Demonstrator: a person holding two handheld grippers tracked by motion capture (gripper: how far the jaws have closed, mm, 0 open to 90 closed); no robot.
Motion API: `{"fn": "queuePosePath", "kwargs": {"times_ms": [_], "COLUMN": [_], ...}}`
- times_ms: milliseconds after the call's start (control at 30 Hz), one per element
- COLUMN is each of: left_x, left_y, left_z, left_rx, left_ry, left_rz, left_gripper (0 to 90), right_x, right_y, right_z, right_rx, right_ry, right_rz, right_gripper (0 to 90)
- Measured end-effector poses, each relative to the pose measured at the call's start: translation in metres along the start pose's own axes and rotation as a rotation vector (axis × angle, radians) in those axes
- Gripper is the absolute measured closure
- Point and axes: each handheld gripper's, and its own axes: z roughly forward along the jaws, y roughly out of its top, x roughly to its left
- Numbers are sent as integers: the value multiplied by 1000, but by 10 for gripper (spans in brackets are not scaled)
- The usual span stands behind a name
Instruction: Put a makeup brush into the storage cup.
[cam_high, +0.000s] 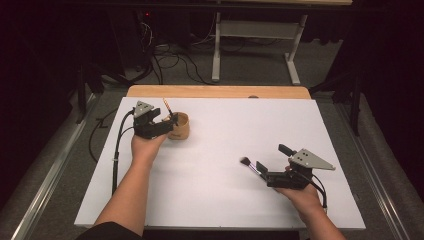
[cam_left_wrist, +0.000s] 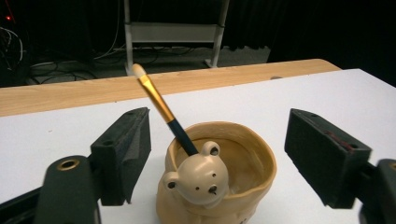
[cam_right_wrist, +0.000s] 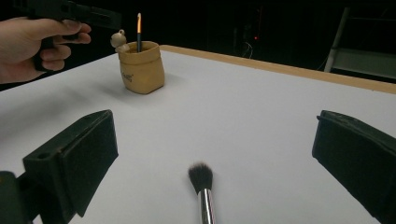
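Observation:
A tan, sack-shaped pot (cam_left_wrist: 243, 163) with a small bear head on its rim stands on the white table, also seen as the pot (cam_high: 180, 127) in the high view. A slim brush (cam_left_wrist: 159, 102) with a gold ferrule leans inside it, tip up. My left gripper (cam_left_wrist: 219, 149) is open, one jaw on each side of the pot, touching neither the pot nor the brush. A dark-bristled makeup brush (cam_right_wrist: 201, 184) lies flat on the table between the jaws of my right gripper (cam_right_wrist: 215, 144), which is open with both pads well apart from it.
The white table sheet (cam_high: 225, 140) ends at a wooden strip (cam_high: 215, 91) along the far edge. Beyond it, on the dark floor, stand a metal frame (cam_high: 255, 45) and cables. Wide bare surface lies between the two hands.

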Motion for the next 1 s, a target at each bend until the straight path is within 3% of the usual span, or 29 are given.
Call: {"fn": "queuePosePath", "kwargs": {"times_ms": [633,1000], "left_x": [-8,-18], "left_y": [-15,-22], "left_z": [-18,-32], "left_rx": [17,9], "left_ry": [-10,-12], "left_rz": [-1,29], "left_gripper": [142,40], "right_x": [1,1], "right_y": [0,1], "right_z": [0,-1], "right_rx": [-1,-8], "right_ry": [-4,-11], "right_rz": [-5,-1], "right_gripper": [17,17]}}
